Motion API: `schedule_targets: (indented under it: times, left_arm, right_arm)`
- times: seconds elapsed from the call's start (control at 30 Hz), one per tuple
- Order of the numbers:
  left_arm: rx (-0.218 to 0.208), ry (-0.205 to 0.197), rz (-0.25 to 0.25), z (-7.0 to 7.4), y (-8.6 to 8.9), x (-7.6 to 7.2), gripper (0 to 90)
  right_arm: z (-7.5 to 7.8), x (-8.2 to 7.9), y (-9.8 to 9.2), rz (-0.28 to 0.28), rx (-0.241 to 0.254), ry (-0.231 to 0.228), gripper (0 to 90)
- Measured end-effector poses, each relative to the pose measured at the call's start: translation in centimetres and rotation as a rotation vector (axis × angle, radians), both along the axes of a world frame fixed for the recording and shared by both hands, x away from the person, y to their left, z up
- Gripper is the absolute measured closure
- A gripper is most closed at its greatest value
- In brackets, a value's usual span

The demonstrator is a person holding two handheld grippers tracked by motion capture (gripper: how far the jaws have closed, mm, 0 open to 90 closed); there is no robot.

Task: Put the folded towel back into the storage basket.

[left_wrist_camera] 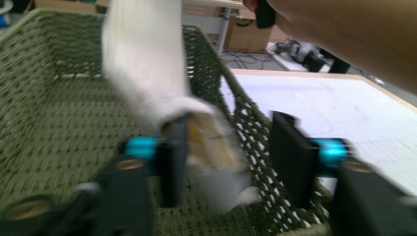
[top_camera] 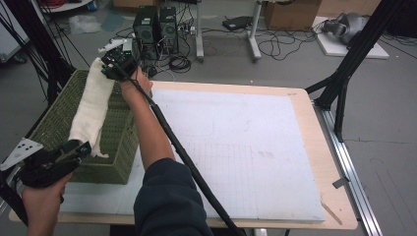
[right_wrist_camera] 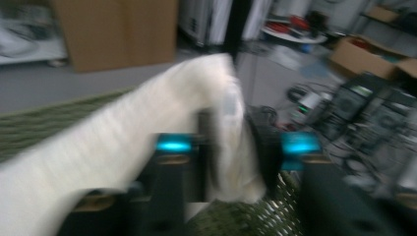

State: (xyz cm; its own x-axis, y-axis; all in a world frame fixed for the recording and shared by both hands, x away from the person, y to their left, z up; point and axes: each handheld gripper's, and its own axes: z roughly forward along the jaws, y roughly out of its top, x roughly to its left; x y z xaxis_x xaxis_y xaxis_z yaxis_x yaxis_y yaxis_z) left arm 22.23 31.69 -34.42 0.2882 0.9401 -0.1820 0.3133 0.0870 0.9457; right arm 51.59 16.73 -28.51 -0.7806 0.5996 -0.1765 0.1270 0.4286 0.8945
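The right gripper is up at the far left corner of the table, its jaws pinched on one end of a white cloth; in the right gripper view the fabric is squeezed between the two black jaws, though the picture is blurred. The left gripper sits low at the near left. In its own view the jaws stand apart, with the other end of the cloth lying against the left jaw and an empty gap beside the right one, so it is not clamped on the fabric as far as I can see.

The cloth hangs stretched between the two tools, slanting over the green woven basket, above its open top and not lying in it. The basket stands at the table's left edge, just beside the white mat that covers most of the wooden table.

The right forearm reaches across the mat's left part, and its black cable trails back over the mat toward the near edge. Beyond the table, on the grey floor, stand two dark computer towers among loose cables, well apart from the basket. A black stand leg rises by the right far corner.
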Motion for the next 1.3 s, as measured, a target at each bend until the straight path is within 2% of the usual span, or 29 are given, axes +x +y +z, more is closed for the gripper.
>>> schedule_targets:
  times: [0.07,0.1,0.23,0.4,0.5,0.53,0.67,0.87,0.97,1.07,1.3]
  left_arm:
    - [0.009,-0.027,0.030,0.4,0.2,-0.3,43.5]
    - [0.007,-0.043,0.033,0.5,0.3,-0.5,42.6]
    - [-0.004,-0.083,0.025,0.8,0.4,-0.8,39.4]
    - [-0.018,-0.114,-0.001,0.9,0.0,-0.8,30.4]
    - [-0.003,-0.127,0.002,1.2,-0.7,-0.9,21.0]
    - [0.002,-0.131,-0.008,1.2,-0.9,-0.9,17.7]
    - [0.005,-0.120,-0.041,1.2,-1.6,-0.7,17.7]
    - [0.012,-0.121,-0.113,1.0,-2.6,-0.3,18.3]
    - [0.021,-0.130,-0.150,0.9,-3.2,-0.1,19.2]
    - [0.030,-0.156,-0.184,0.8,-3.8,0.2,19.3]
    - [0.006,-0.167,-0.290,0.7,-5.5,1.2,19.2]
  right_arm:
    - [-0.4,0.2,0.0,-0.036,0.013,0.015,39.7]
    - [-0.5,0.2,-0.2,-0.037,0.024,0.028,39.1]
    - [-0.1,-0.2,-1.5,-0.016,0.051,0.028,39.0]
    - [0.4,-1.0,-4.6,-0.017,0.065,0.016,36.7]
    - [0.4,-1.6,-6.9,-0.002,0.070,0.028,35.3]
    - [0.4,-1.7,-7.7,-0.002,0.069,0.024,34.2]
    - [0.1,-2.3,-10.9,-0.002,0.089,0.056,29.4]
    - [0.2,-3.6,-14.7,0.022,0.101,0.070,20.5]
    - [0.2,-4.4,-16.4,0.024,0.104,0.070,19.5]
    - [0.1,-5.1,-18.1,0.032,0.112,0.080,18.8]
    - [0.1,-6.9,-22.1,0.023,0.131,0.080,17.2]
